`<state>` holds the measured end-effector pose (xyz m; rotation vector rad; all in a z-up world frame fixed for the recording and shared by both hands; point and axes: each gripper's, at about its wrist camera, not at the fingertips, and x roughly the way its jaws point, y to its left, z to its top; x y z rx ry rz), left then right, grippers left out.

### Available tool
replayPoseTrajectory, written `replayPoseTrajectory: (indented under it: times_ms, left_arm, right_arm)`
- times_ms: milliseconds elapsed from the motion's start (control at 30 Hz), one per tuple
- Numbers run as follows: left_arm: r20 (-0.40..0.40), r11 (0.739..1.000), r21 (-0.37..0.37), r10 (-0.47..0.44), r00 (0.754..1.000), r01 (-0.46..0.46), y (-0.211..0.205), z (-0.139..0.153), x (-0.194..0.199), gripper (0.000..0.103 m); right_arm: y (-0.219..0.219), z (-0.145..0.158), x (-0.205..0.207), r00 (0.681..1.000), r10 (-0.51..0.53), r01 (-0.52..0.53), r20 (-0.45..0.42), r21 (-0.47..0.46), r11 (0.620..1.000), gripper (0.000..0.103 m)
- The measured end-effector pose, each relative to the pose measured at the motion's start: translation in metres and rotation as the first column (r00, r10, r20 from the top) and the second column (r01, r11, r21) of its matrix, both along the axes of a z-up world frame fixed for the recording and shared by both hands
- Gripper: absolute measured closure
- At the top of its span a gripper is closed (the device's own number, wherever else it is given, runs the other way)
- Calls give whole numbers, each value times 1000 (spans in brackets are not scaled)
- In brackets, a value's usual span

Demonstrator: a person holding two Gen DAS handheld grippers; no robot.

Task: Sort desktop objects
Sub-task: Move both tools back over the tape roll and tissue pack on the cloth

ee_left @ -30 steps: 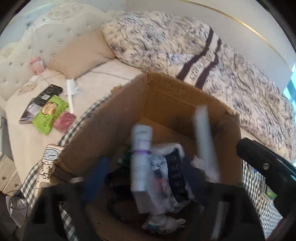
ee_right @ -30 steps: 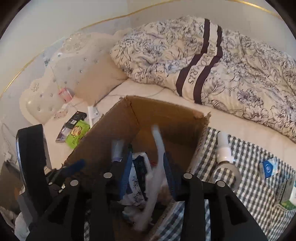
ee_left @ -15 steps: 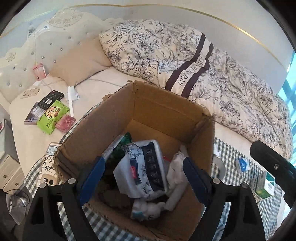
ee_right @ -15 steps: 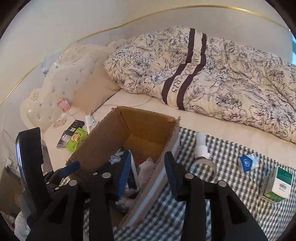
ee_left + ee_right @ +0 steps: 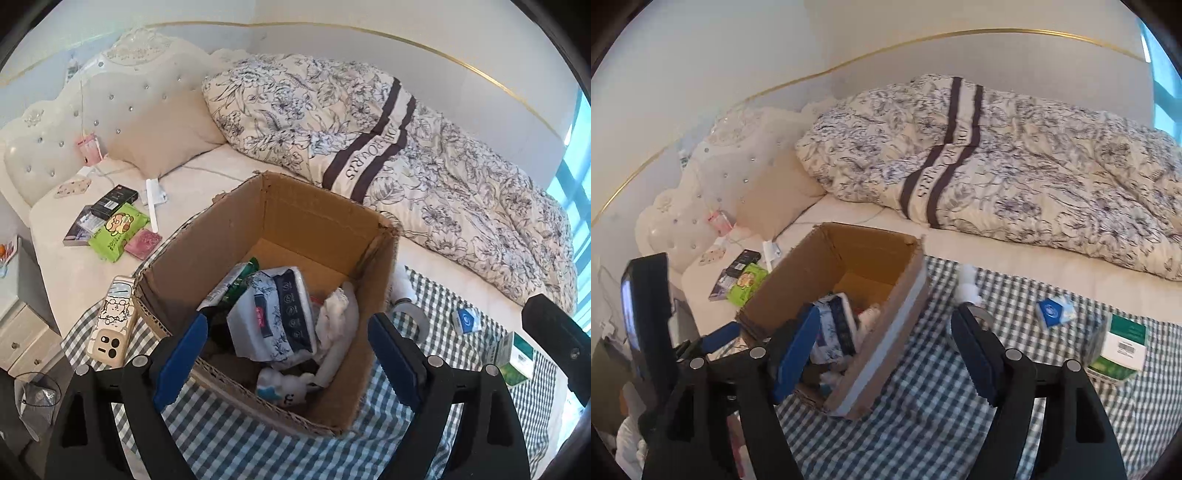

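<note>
An open cardboard box [image 5: 317,218] stands on a green-and-white checked cloth [image 5: 236,439] spread over the near edge of a bed. Inside the box lie a blue-and-white floral packet [image 5: 277,314], a white crumpled cloth [image 5: 338,310], a green-ended tube [image 5: 236,280] and a small white toy [image 5: 284,386] near the front wall.

The left gripper [image 5: 286,360] hangs over the box's front edge with its blue-padded jaws spread wide, nothing between them and touching nothing. The right gripper [image 5: 882,350] sits over the box's right wall, its jaws likewise wide apart and empty.

Just right of the box, on the cloth, are a white bottle [image 5: 967,286] and a roll of tape [image 5: 979,317], then a small blue-and-white box [image 5: 1054,312] and, farther right, a green-and-white carton [image 5: 1123,345]. Just left of the box a phone [image 5: 110,325] in a cartoon case lies on the cloth. Beyond that, on the bare sheet, is a green wipes pack [image 5: 118,230] among other small items. Behind the box is a rumpled floral quilt [image 5: 369,140].
</note>
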<state>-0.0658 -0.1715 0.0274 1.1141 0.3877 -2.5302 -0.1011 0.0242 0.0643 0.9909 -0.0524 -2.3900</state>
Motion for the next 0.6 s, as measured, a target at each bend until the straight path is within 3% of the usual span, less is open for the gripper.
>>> replayPoseTrajectory:
  times_ms: [267, 600]
  left_arm:
    - [-33, 997, -19, -74, 997, 73, 41, 11, 8, 3]
    - [19, 981, -71, -181, 983, 182, 99, -1, 3, 0]
  right_arm:
    - [52, -7, 3, 993, -117, 117, 17, 22, 993, 25]
    - [109, -20, 6, 976, -217, 215, 34, 60, 975, 23]
